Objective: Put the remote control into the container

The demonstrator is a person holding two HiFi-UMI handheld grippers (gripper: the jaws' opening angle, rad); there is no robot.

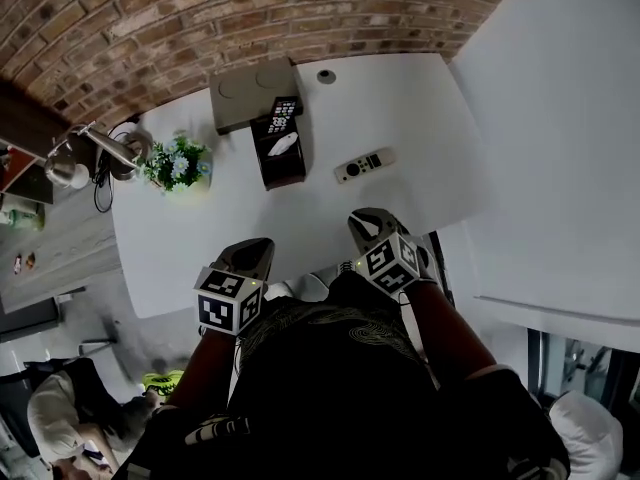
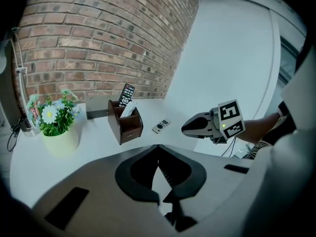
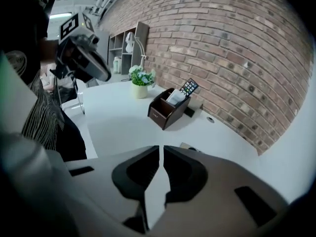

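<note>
Head view: remote control (image 1: 363,165) lies flat on the white table (image 1: 200,248), just right of the brown container (image 1: 283,176), not touching it. The container holds a black remote (image 1: 285,115) and a white one (image 1: 283,145). Right gripper (image 1: 372,226) and left gripper (image 1: 252,256) hover at the near table edge, both with jaws together and empty. My call: open the right jaws first, descend across the remote's narrow width, pinch mid-body, then lower it into whichever compartment has room.
</note>
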